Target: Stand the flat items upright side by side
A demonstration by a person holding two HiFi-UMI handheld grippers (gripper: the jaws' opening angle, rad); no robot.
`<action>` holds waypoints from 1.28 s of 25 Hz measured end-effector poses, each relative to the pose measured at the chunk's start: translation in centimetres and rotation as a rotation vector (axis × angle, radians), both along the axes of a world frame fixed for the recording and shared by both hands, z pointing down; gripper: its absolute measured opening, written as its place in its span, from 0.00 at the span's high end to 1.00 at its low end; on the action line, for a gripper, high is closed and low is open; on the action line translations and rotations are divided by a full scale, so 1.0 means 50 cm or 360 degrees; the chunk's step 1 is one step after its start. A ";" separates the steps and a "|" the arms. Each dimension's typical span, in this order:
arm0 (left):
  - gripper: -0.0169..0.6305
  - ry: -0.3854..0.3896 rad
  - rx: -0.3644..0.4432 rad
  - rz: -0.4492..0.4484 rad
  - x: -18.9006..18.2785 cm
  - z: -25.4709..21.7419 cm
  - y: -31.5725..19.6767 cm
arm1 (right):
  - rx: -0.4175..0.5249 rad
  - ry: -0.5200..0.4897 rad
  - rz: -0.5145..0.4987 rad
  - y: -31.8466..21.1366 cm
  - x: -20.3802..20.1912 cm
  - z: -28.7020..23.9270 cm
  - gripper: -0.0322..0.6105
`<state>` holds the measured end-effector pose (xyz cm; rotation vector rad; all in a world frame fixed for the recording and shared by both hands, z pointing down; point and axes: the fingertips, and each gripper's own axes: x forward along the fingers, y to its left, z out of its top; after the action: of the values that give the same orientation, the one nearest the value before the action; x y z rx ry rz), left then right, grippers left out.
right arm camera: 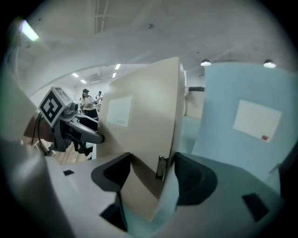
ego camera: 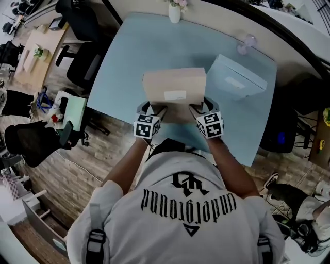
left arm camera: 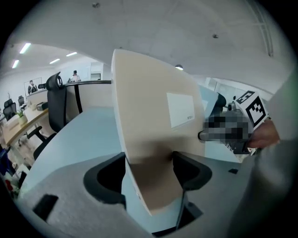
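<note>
The person holds a flat tan cardboard box (ego camera: 174, 85) with a white label on its broad face, one tool at each of its near lower corners. The box rises steeply from the tools over the near part of the pale blue worktop (ego camera: 129, 56). No view shows whether its lower edge touches the surface.

The left tool (ego camera: 154, 110) pinches the box's left end. In the left gripper view both dark pads press against the cardboard (left arm camera: 153, 139), which fills the gap between them. The right tool (ego camera: 199, 109) grips the right end the same way, with the box edge (right arm camera: 158, 139) clamped between its pads.

A flat light blue box (ego camera: 236, 77) with a white label stands just right of the tan one and a little farther back. It is separate from the tan box. In the right gripper view its labelled face (right arm camera: 247, 116) rises beside the tan one.

A white vase (ego camera: 175, 12) stands at the worktop's far edge.
</note>
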<state>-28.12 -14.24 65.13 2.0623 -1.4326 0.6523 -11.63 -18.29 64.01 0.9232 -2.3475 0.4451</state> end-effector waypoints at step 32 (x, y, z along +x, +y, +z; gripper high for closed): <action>0.48 -0.0183 0.0430 0.0689 0.449 -0.103 -0.139 | 0.0537 0.0067 0.0824 0.026 0.446 -0.120 0.50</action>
<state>-5.65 -21.18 59.97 2.6234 -1.1907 0.7919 10.67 -16.97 57.99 1.6954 -2.1639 0.2204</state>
